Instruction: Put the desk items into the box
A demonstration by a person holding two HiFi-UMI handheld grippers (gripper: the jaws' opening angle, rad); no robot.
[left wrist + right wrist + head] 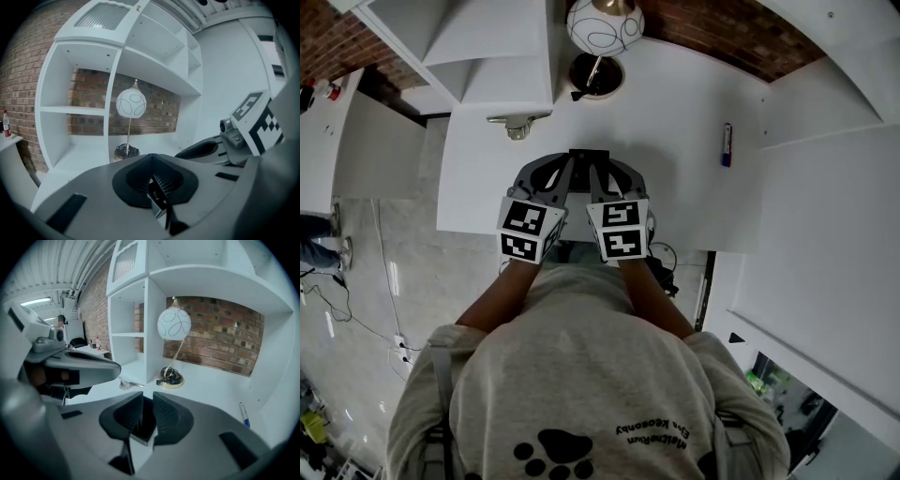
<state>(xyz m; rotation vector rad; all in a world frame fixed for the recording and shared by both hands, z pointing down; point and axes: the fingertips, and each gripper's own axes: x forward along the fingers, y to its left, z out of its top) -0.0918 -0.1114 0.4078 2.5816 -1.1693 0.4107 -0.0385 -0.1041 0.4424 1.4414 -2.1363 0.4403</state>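
Shoulders in a grey shirt fill the bottom of the head view. Beyond them both grippers are held side by side over the white tabletop [675, 187]. The left gripper [572, 163] and right gripper [602, 163] both have their tips at a small dark box [588, 153].

Left jaws are pressed together at the tips. Right jaws stand a little apart, and a dark piece with a pale edge shows in the gap, not visibly pinched. It is probably the box, though I cannot tell for certain.

The pen [727, 143] lies on the tabletop well to the right of the right gripper. Its long axis runs away from the person, roughly parallel to the jaws. The right hand is clearly nearer, so the pick would likely fall to it, with a sideways reach and a turn of the jaws across the barrel.

Only the head view shows pen, box and both grippers together. The right gripper view catches the pen low at its right edge, near the wall. The left gripper view misses the pen and shows the lamp [131, 103] and the right gripper beside it.
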